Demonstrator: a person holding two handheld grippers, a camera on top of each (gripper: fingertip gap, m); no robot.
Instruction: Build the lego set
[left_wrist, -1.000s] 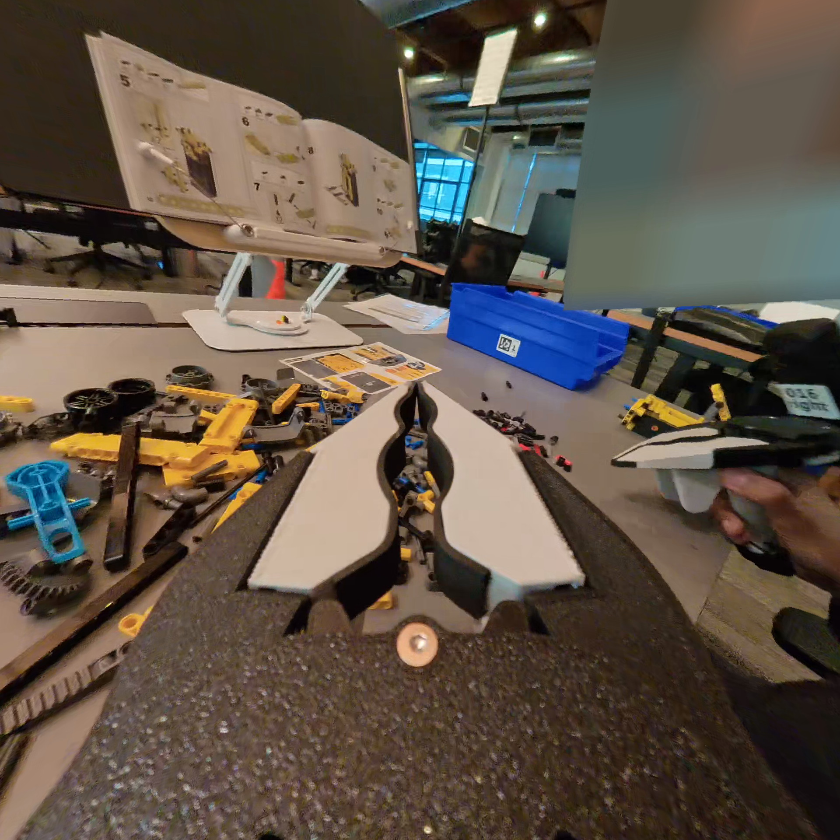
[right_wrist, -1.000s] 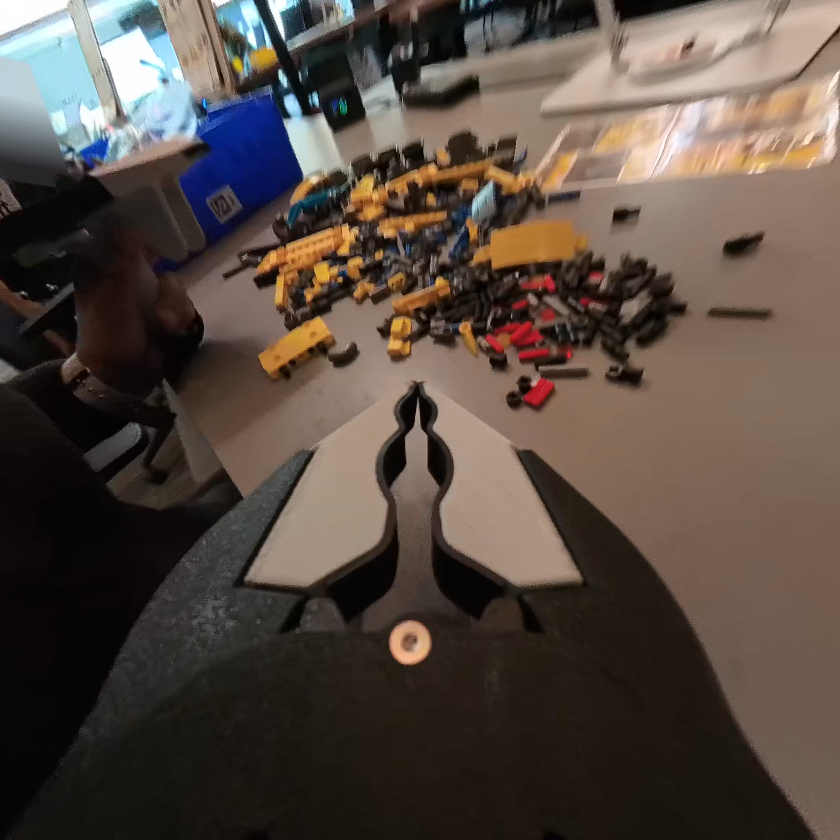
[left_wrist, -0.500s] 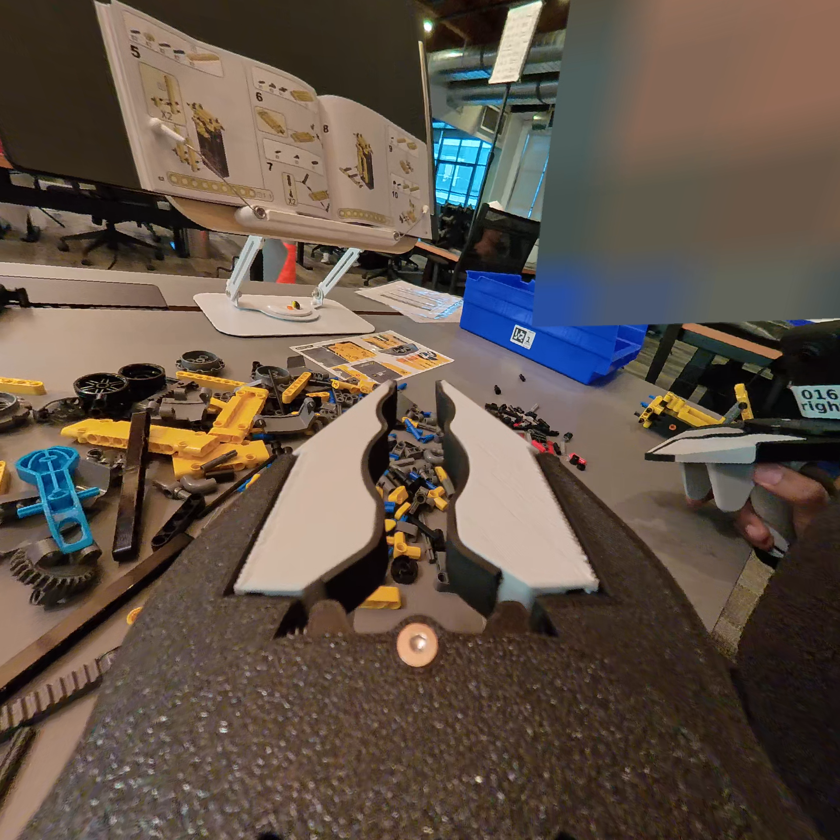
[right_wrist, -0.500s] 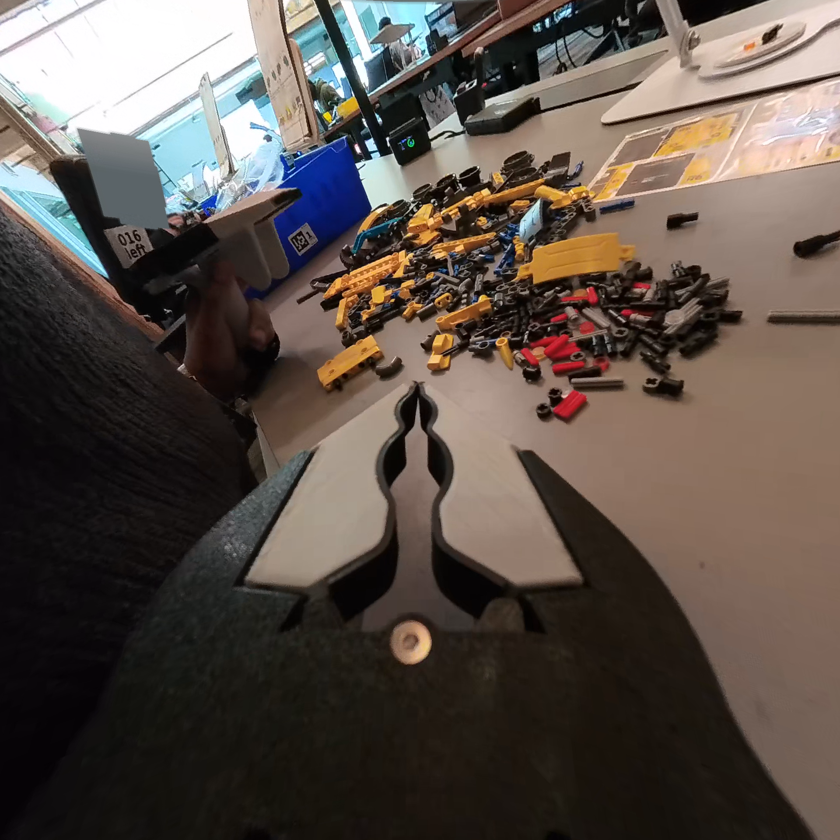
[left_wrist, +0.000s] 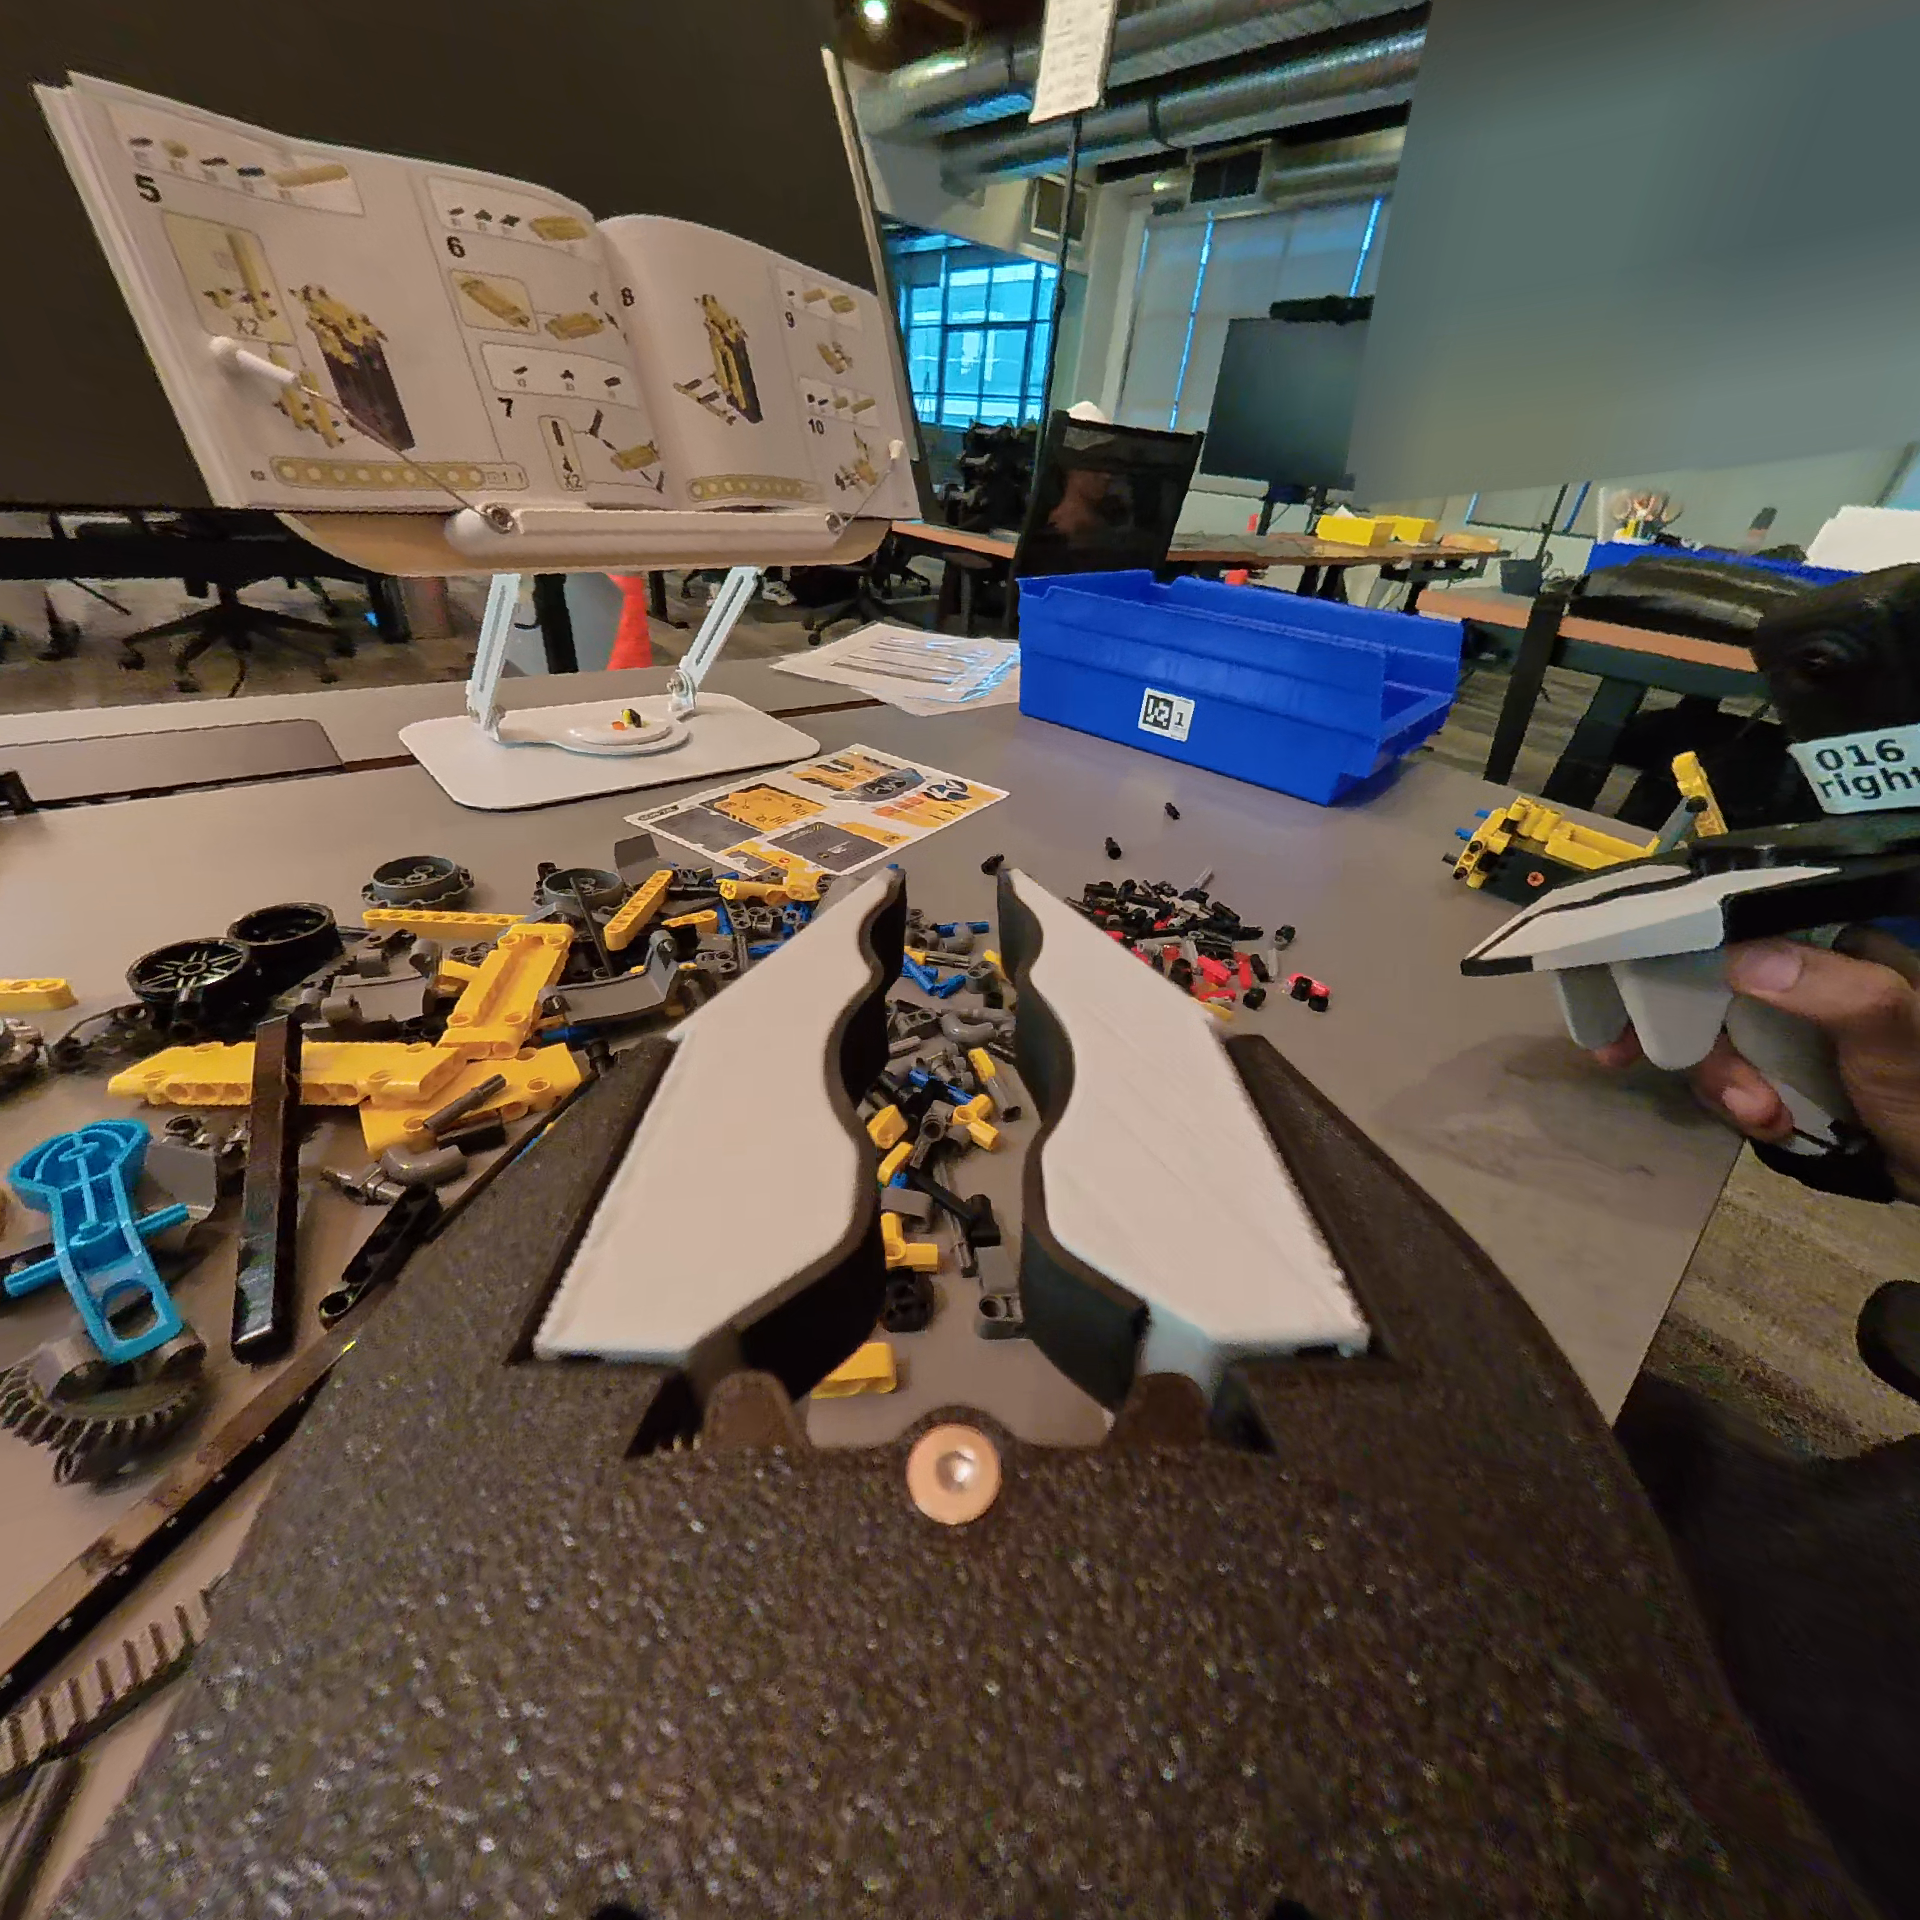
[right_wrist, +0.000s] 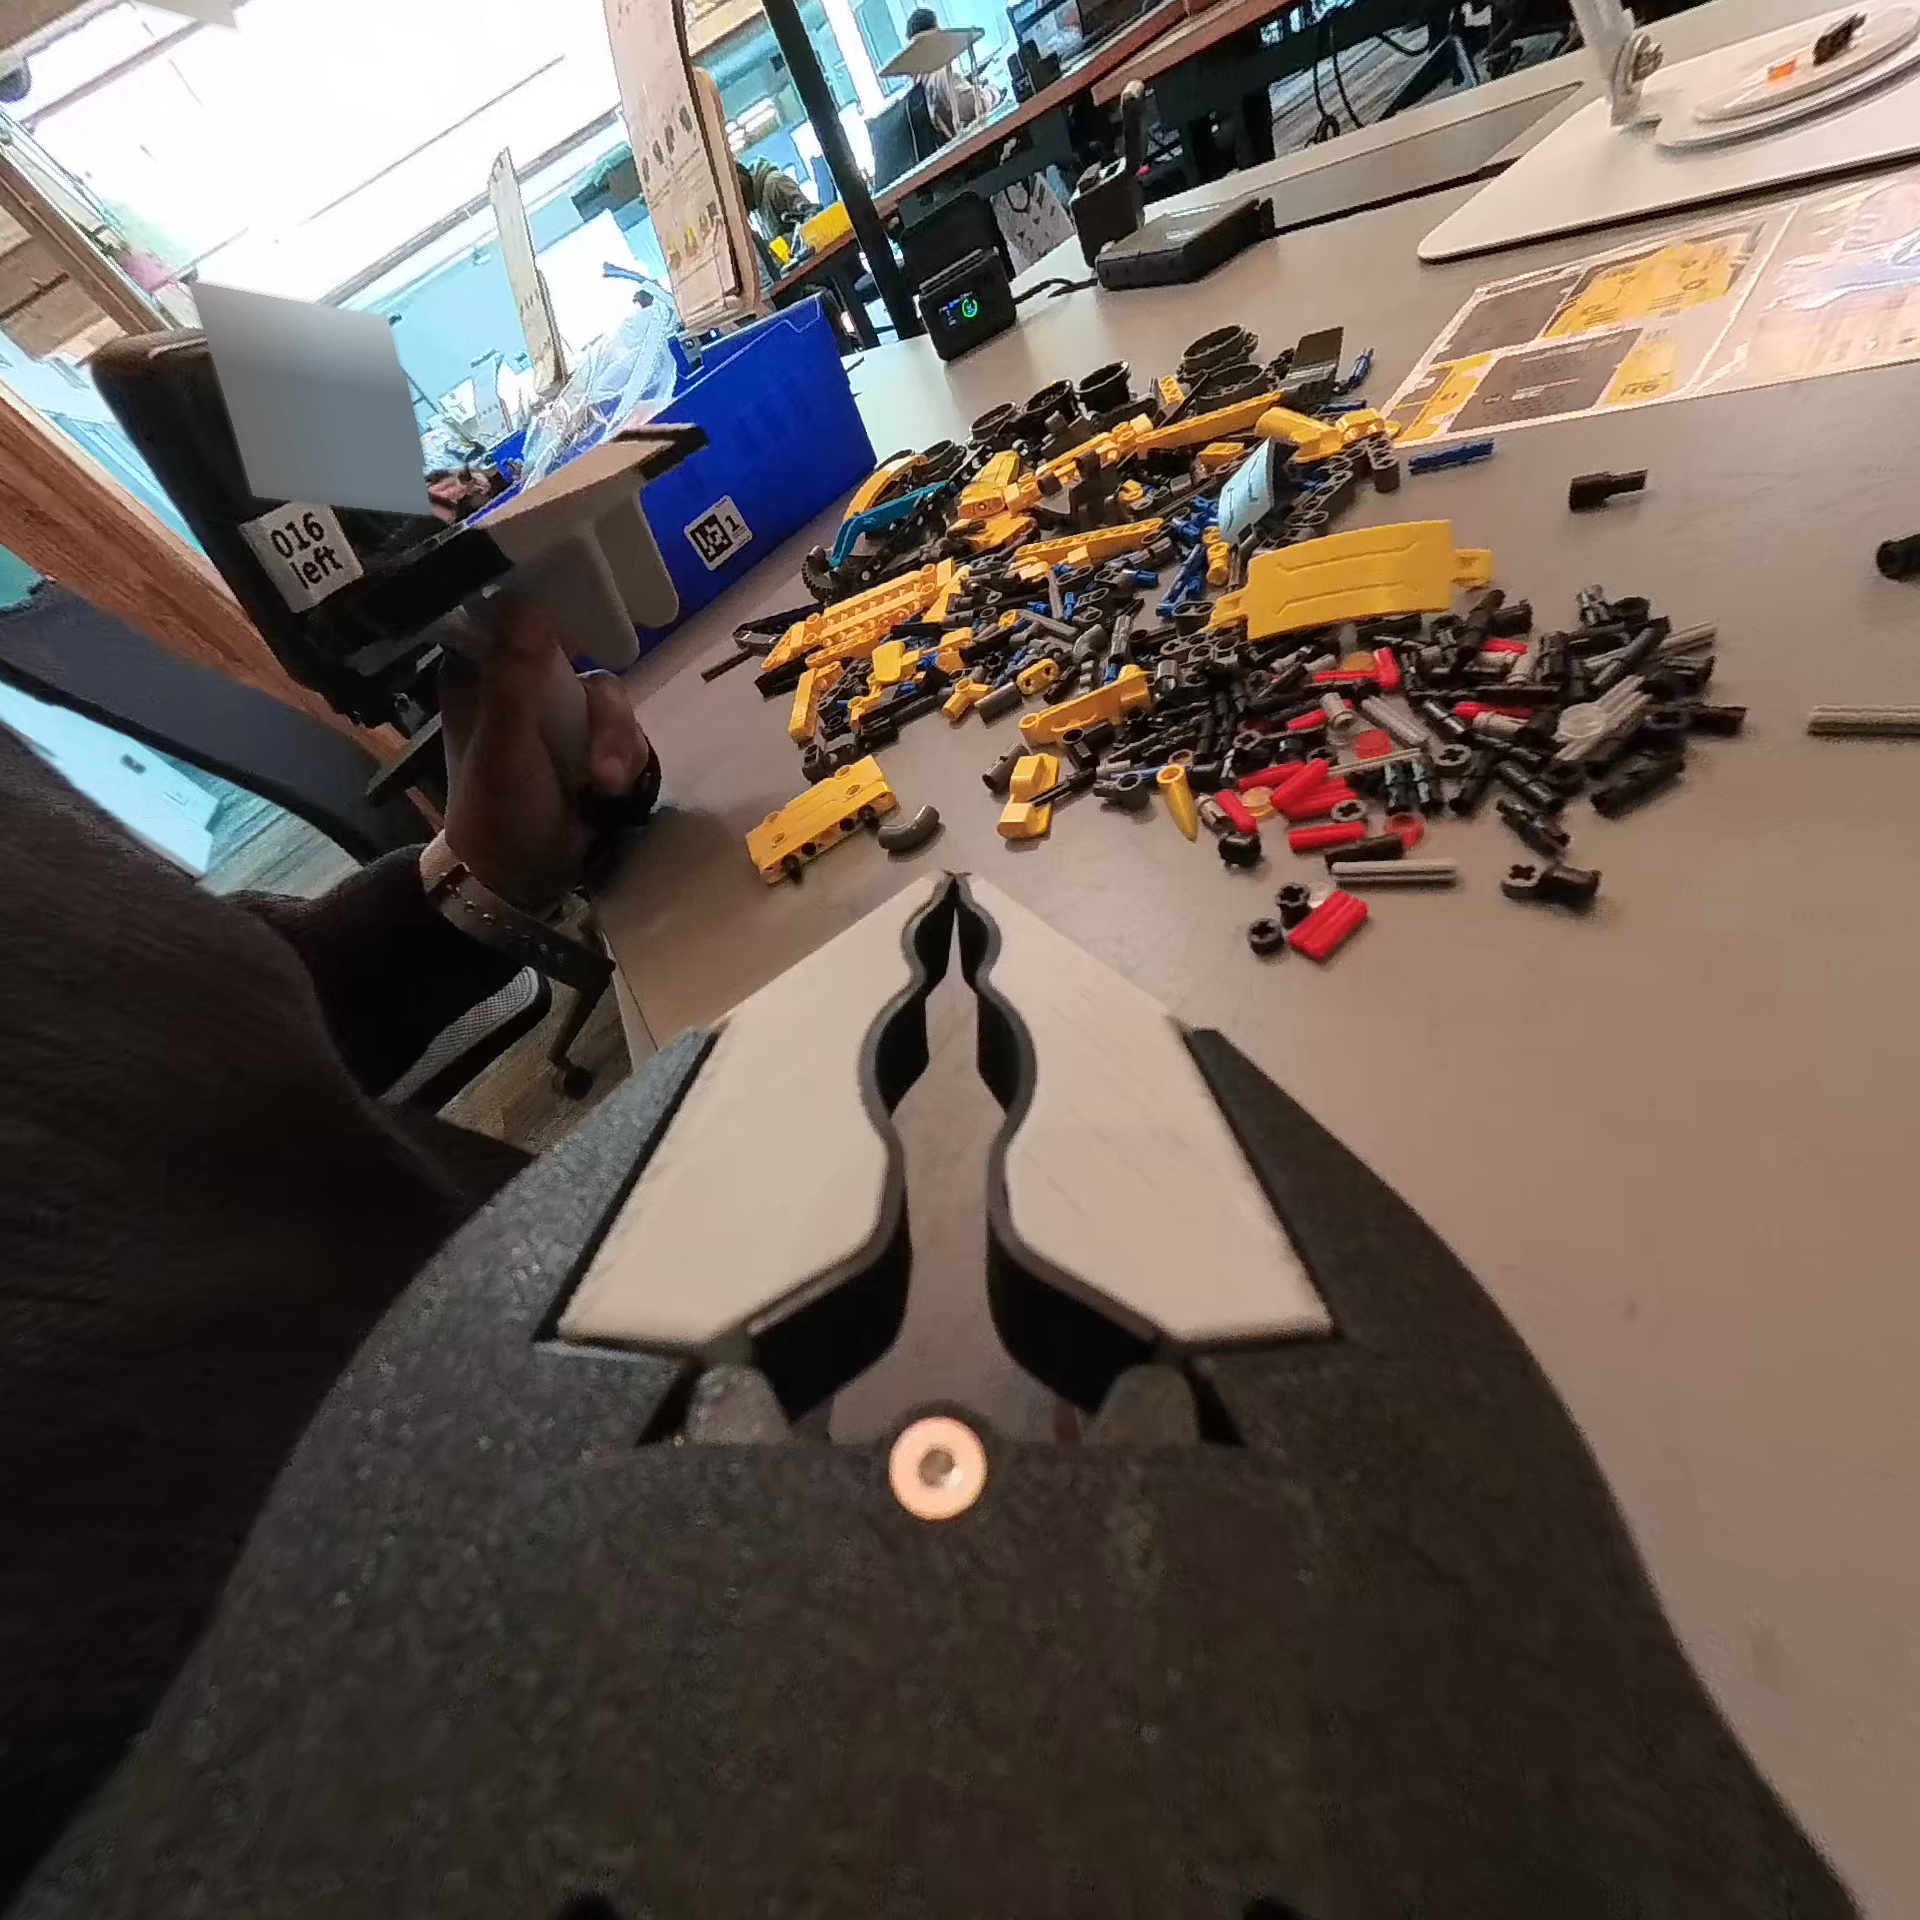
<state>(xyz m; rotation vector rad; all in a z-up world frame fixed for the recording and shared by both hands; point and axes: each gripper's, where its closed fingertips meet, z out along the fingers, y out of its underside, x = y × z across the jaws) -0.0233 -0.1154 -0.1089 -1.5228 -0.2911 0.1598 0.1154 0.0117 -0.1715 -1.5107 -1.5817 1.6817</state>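
Here the left tongs (left_wrist: 948, 883) gape over scattered toy bricks (left_wrist: 940, 1122) on a grey tabletop (left_wrist: 1455, 1132); the right tongs (right_wrist: 954, 883) hang clenched, empty, in an open office.

Open-plan office: rows of desks (left_wrist: 1455, 561), office chairs (left_wrist: 229, 623), exposed ceiling ducts (left_wrist: 1143, 94).

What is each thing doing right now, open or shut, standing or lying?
Left gripper: open, empty.
Right gripper: shut, empty.
Booklet: open on stand.
Blue bin: upright on the table.
Bricks: loose, heaped.
Leaflet: lying flat.
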